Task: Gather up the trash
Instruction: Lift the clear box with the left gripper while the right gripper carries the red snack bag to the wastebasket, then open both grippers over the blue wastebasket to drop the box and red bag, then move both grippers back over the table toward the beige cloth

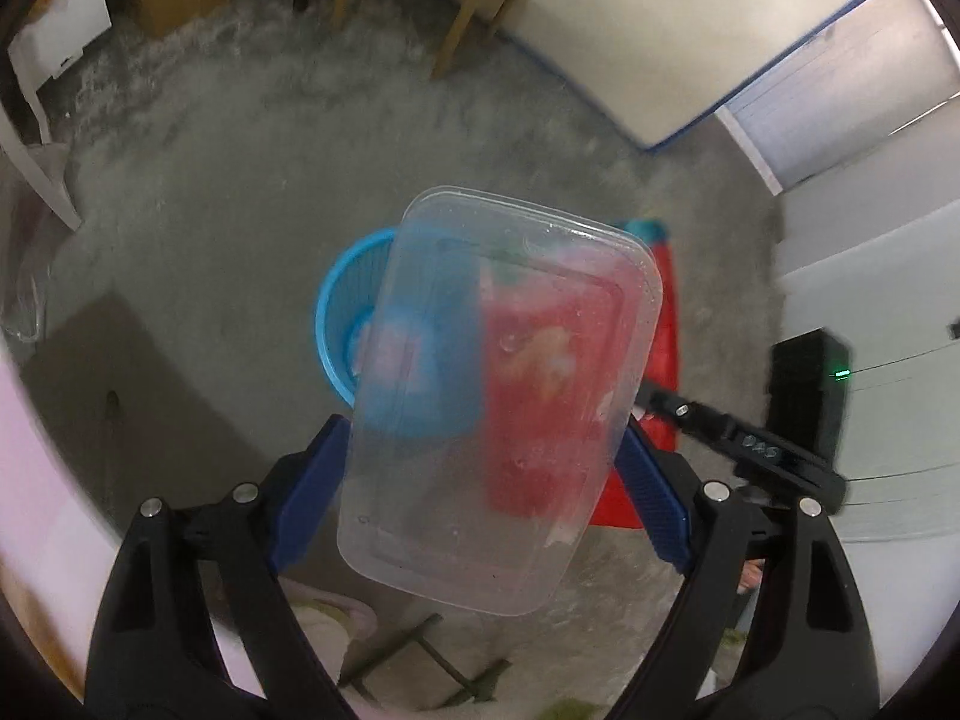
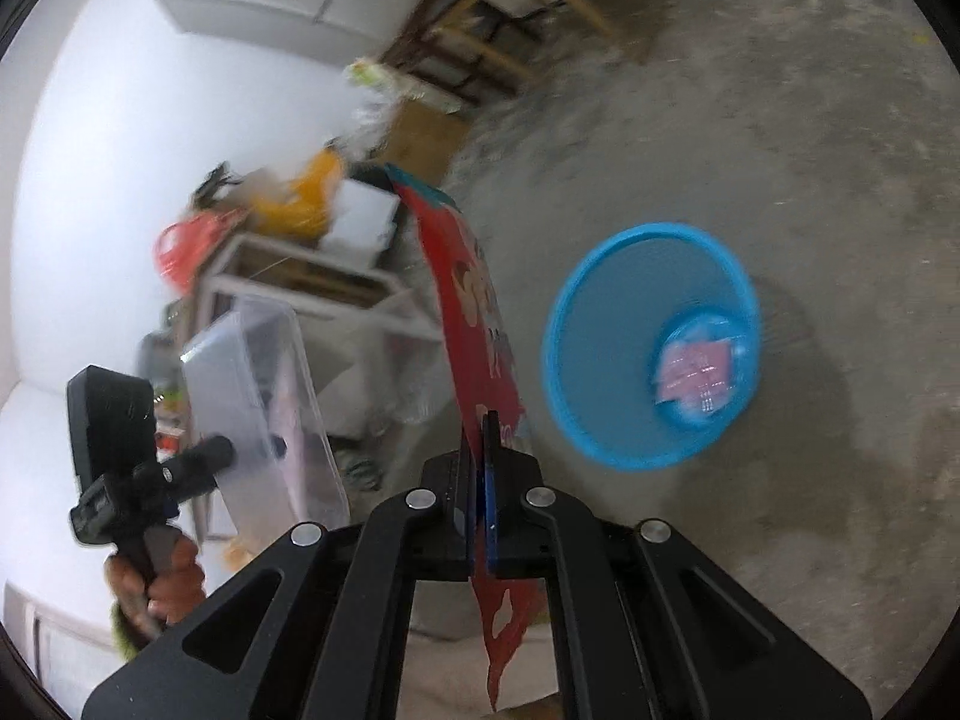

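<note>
Here, the left gripper (image 1: 489, 426) grasps a clear plastic container (image 1: 498, 408) across its width, the blue fingers (image 1: 312, 486) spread wide and pressing on both long sides; the container is carried in the air above the concrete floor (image 1: 198, 228). In the right wrist view the same container (image 2: 264, 390) appears at the left, with the person's hand (image 2: 159, 582) wrapped around the handle of the left gripper below it. Further right, the right gripper (image 2: 480, 480) is clenched on a red snack wrapper (image 2: 474, 324), its fingers (image 2: 492, 480) pressed together with the thin wrapper pinched between them; the wrapper stands up beyond the fingertips and a torn strip hangs below them. To the right of the wrapper, a blue wastebasket (image 2: 606, 324) stands on the floor, well apart from both grippers. A pink piece of trash (image 2: 696, 372) lies at its bottom. In the left wrist view the wastebasket (image 1: 348, 300) shows through and beside the held container.
</note>
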`<state>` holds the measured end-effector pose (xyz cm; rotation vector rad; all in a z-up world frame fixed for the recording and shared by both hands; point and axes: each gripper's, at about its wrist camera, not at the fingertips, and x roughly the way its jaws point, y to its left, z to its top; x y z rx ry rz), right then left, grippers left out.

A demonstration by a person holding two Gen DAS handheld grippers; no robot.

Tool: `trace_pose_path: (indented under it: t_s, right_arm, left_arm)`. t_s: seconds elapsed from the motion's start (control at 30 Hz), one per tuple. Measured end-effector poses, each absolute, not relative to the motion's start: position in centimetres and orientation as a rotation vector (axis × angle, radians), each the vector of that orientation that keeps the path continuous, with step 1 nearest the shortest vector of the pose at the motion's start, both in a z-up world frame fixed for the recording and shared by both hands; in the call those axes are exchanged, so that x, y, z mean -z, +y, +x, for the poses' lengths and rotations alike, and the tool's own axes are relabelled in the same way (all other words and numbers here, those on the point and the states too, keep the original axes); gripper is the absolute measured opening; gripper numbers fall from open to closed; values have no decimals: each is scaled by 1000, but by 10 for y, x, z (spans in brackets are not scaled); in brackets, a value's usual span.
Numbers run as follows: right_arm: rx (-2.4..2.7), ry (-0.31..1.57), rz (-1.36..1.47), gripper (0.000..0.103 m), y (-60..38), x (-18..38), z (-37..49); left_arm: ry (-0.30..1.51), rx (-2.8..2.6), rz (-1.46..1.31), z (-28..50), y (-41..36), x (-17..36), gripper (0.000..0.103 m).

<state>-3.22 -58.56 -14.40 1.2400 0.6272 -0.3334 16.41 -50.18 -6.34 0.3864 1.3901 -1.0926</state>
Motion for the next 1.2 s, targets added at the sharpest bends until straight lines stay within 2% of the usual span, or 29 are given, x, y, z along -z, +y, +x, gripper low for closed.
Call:
trace_pose_path:
  t_s: [0.1, 0.37, 0.47, 0.57, 0.77, 0.97, 1.2]
  right_arm:
    - [386, 658, 1262, 2, -601, 171, -20]
    - [493, 746, 1343, 8, -650, 258, 22]
    - [523, 739, 1378, 21, -653, 277, 21]
    - [522, 724, 1394, 23, -654, 284, 18]
    - [535, 709, 1379, 24, -654, 282, 7]
    - [543, 740, 1300, 24, -644, 267, -11]
    - [458, 754, 1218, 41, -610, 229, -30]
  left_arm:
    - [1455, 1013, 407, 166, -534, 104, 83]
    - [1472, 875, 398, 194, -567, 162, 86]
    - [1459, 897, 352, 197, -564, 162, 89]
    - [1442, 931, 330, 196, -556, 158, 89]
    - [1407, 990, 268, 194, -547, 132, 89]
    - [1209, 1074, 249, 177, -509, 59, 89]
    - [952, 1099, 213, 135, -406, -29, 89]
